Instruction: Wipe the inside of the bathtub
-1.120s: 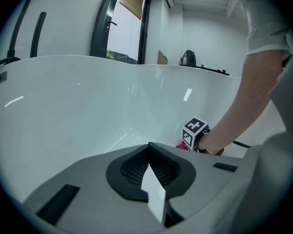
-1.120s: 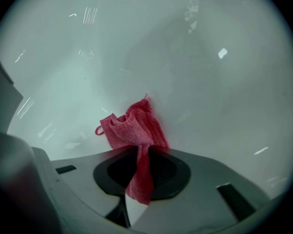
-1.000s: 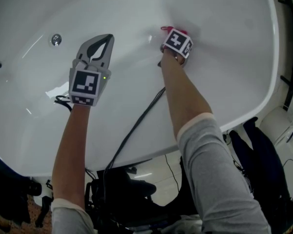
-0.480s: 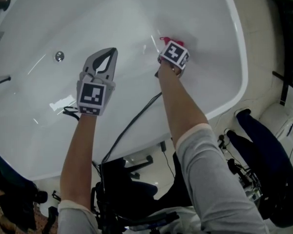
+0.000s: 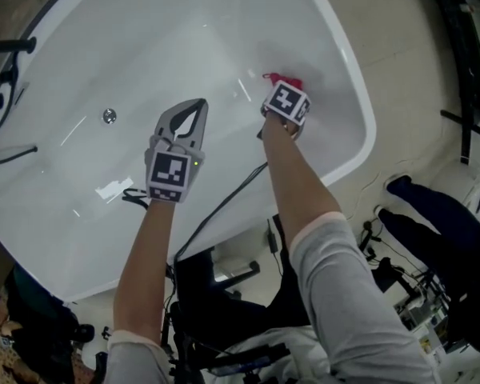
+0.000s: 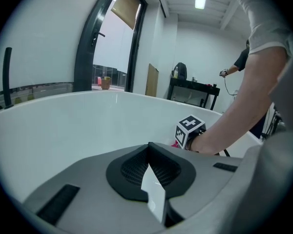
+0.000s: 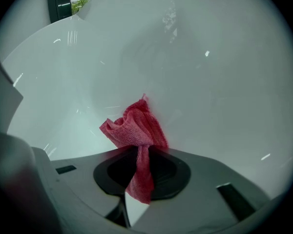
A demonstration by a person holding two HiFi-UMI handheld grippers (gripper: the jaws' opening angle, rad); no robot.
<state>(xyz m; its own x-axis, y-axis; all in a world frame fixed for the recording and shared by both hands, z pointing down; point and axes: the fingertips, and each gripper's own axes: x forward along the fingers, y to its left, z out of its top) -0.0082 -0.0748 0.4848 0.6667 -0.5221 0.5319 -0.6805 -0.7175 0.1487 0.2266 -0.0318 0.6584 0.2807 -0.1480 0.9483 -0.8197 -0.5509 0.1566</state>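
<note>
Right now the red cloth [image 7: 136,126] sticks out just past the tips of my right tool [image 7: 139,152], up against the white inner wall of the bathtub [image 5: 184,38]. It is a crumpled, textured rag, with one tail hanging back between the jaws that are clamped on it. My left tool [image 5: 194,114] hovers over the tub beside the right one, jaws closed tip to tip on nothing.

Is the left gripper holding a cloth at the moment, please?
No: the left gripper is shut and empty; the red cloth is pinched in the right gripper.
</note>
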